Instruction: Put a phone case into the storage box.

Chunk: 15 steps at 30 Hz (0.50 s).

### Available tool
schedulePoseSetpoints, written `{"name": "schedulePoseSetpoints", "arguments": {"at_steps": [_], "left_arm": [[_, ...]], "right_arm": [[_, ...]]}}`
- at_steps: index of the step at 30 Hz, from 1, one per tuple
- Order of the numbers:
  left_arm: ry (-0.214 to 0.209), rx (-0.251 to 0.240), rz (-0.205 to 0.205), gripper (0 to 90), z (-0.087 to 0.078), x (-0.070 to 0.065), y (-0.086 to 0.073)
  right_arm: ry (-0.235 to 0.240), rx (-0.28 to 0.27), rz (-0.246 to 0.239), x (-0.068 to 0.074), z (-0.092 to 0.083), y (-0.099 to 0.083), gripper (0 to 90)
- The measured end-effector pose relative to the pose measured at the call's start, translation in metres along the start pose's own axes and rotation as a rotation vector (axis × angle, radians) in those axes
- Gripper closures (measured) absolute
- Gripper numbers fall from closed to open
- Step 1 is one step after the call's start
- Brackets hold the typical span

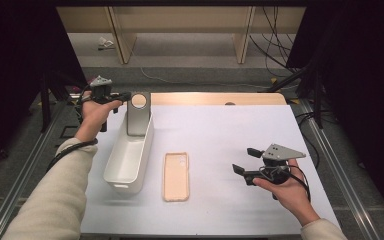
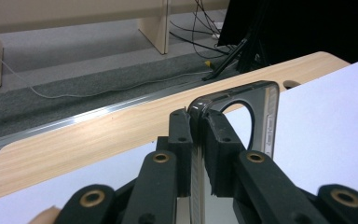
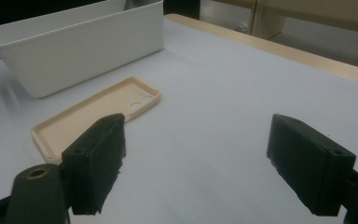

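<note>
Jaws of the left gripper [image 1: 125, 95] are pinched onto the top edge of a grey phone case [image 1: 138, 116], near its round camera cut-out; in the left gripper view the two black pads [image 2: 214, 140] press on either side of the thin rim of the phone case [image 2: 265, 116], with almost no gap between them beyond the rim's thickness. That grey case stands upright, its lower end inside the far end of a white bin [image 1: 128, 160] that lies on the left part of the white table [image 1: 230, 130]. Just beside the bin, on its right and not touching it, a beige phone case [image 1: 176, 176] lies flat on the table with its hollow side up. The right gripper [image 1: 245, 161] is held in the person's right hand [image 1: 287, 192] above the right part of the table, well apart from both cases; its jaws stand wide apart with nothing between them, and the right gripper view looks between them across the table to the beige phone case [image 3: 98, 114] and the white bin [image 3: 79, 44].
</note>
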<state>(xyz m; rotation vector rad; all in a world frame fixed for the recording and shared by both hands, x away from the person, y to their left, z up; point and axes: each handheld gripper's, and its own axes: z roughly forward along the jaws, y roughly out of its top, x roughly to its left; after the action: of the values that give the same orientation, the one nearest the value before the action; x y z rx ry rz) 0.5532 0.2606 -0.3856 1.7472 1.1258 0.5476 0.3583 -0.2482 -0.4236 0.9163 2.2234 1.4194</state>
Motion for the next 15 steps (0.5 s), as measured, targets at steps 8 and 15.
{"name": "schedulePoseSetpoints", "arguments": {"at_steps": [8, 15], "left_arm": [[0.017, 0.015, 0.008, 80.9, 0.0011, 0.0009, -0.0026], [0.036, 0.026, 0.021, 81.3, 0.0027, 0.0017, -0.005]], "right_arm": [[0.0, 0.0, 0.0, 0.0001, 0.0002, -0.0001, 20.4], [0.0, 0.002, -0.001, -0.0001, 0.0003, -0.0002, 20.4]]}}
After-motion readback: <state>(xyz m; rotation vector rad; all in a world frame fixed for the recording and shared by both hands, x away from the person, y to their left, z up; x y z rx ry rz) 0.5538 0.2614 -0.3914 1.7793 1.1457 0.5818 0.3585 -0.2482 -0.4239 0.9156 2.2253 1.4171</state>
